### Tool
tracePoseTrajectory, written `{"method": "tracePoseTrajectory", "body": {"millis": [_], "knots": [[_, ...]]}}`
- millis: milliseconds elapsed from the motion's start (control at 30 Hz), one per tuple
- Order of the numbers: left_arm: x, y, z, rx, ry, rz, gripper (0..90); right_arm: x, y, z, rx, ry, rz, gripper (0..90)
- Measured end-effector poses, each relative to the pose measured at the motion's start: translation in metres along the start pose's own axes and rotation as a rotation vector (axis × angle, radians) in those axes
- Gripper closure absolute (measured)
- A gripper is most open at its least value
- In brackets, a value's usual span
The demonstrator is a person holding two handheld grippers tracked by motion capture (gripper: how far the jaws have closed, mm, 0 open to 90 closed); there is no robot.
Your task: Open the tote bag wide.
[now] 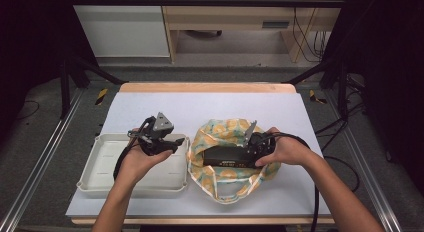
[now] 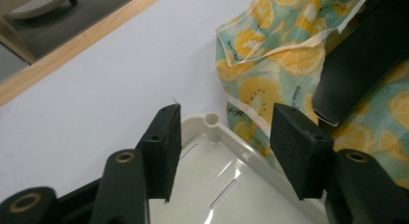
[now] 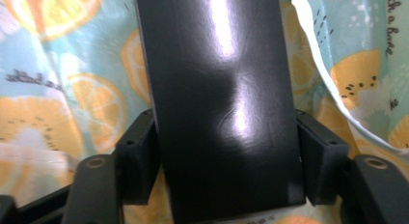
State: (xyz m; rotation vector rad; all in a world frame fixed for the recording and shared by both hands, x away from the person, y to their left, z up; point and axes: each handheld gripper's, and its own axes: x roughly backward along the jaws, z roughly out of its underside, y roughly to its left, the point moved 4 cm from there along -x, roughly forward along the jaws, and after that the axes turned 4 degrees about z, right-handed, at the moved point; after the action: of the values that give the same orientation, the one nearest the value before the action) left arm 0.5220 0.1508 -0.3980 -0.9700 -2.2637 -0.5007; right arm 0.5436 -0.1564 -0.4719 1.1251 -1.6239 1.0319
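Note:
A long glossy black box (image 1: 225,157) (image 3: 217,64) lies across a cloth bag (image 1: 222,132) (image 3: 58,89) printed with orange slices on pale blue. My right gripper (image 1: 246,152) (image 3: 226,156) is shut on the box's right end, with a pad pressed against each long side. My left gripper (image 1: 176,142) (image 2: 224,147) hovers open over the right far corner of a white plastic tray (image 1: 107,162) (image 2: 212,120), with nothing between its pads. In the left gripper view the bag (image 2: 260,45) and the box (image 2: 361,64) lie just past the tray.
A pale blue mat (image 1: 150,104) covers the wooden table, bare behind the tray and bag. The tray sits at the front left, its inside bare. Cables trail from both grippers toward the near table edge.

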Motion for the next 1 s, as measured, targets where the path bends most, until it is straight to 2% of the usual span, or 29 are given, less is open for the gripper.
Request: {"method": "tracePoseTrajectory", "body": {"millis": [100, 333, 500, 600, 700, 767, 900, 1000], "knots": [[-0.001, 0.000, 0.001, -0.007, 0.010, 0.012, 39.7, 0.001, 0.001, 0.001, -0.002, -0.004, -0.011, 39.4], [0.001, 0.001, 0.000, -0.017, 0.019, 0.015, 31.9, 0.005, 0.005, 0.004, 0.057, -0.017, 0.012, 42.8], [0.000, 0.002, -0.008, -0.028, 0.017, 0.027, 29.2, 0.012, 0.010, 0.006, 0.079, -0.034, 0.020, 43.2], [-0.003, 0.000, -0.017, -0.071, 0.034, 0.060, 26.9, 0.017, 0.013, 0.007, 0.084, -0.045, 0.019, 43.3], [-0.006, -0.002, -0.025, -0.127, 0.079, 0.074, 23.9, 0.022, 0.015, 0.009, 0.095, -0.059, 0.017, 43.3], [-0.007, -0.002, -0.031, -0.147, 0.096, 0.080, 23.2, 0.024, 0.017, 0.009, 0.112, -0.075, 0.028, 43.3], [-0.007, 0.002, -0.042, -0.135, 0.098, 0.100, 22.8, 0.028, 0.022, 0.011, 0.134, -0.071, 0.025, 43.3], [-0.007, 0.005, -0.044, -0.125, 0.104, 0.091, 22.8, 0.028, 0.023, 0.010, 0.137, -0.068, 0.016, 43.3]]}}
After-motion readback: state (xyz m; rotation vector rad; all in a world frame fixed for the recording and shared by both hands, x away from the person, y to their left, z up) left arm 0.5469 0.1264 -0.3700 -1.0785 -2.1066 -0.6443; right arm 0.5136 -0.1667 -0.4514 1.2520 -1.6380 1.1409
